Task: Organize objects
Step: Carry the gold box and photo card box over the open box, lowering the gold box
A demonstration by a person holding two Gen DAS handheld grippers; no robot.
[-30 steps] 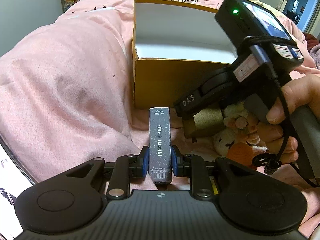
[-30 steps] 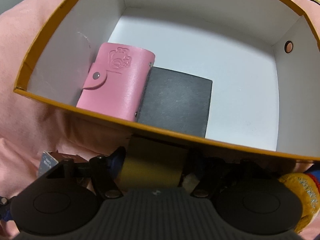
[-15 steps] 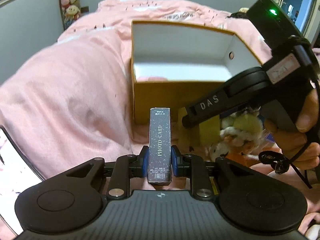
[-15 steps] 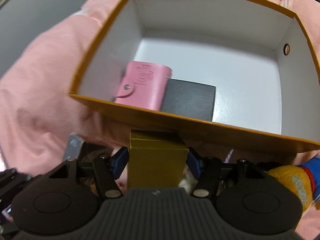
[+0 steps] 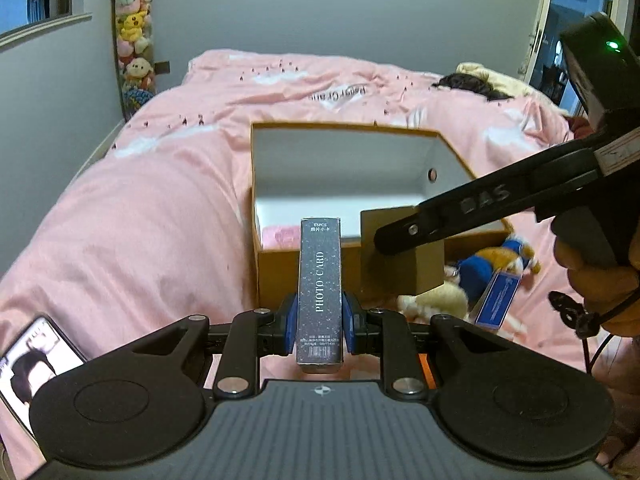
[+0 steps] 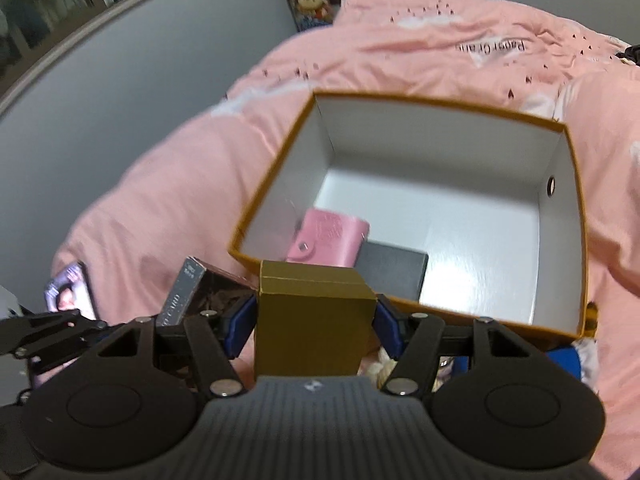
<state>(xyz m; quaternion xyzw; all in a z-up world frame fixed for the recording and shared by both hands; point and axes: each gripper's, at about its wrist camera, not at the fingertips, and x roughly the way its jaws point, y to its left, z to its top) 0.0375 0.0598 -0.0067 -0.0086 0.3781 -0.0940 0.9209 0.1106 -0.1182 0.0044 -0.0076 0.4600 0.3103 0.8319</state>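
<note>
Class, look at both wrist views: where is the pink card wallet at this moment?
The pink card wallet lies inside the open box, in its near-left corner, beside the black case.

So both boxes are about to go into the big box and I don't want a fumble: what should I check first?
1. Left gripper clamps the photo card box: ok.
2. Right gripper clamps the gold box: ok.
3. Big box open on top: ok.
4. Free floor beside the pink wallet and black box: ok.
5. Gold box clear of the near rim: cannot tell.
</note>
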